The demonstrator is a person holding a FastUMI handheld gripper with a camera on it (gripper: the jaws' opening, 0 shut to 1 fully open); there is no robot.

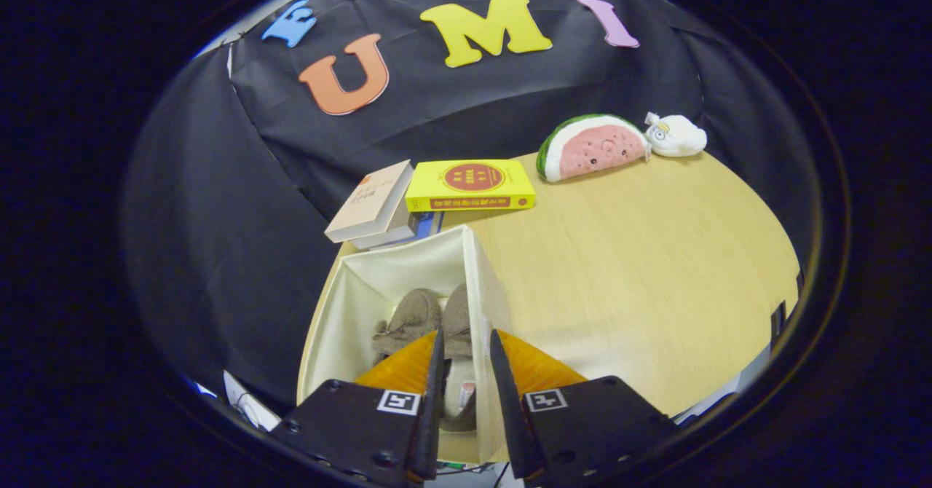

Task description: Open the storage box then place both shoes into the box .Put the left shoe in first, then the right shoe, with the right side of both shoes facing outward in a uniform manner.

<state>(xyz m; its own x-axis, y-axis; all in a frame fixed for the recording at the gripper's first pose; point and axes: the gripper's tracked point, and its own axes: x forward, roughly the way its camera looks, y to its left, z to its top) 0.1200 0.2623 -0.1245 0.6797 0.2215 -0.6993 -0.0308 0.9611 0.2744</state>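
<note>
Box (349, 306) open at counter (641, 291) edge; counter beyond it free. Two grey shoes (429, 320) inside, side by side. Gripper (466, 368) fingers narrow, one shoe's heel between them; grip unclear.
</note>
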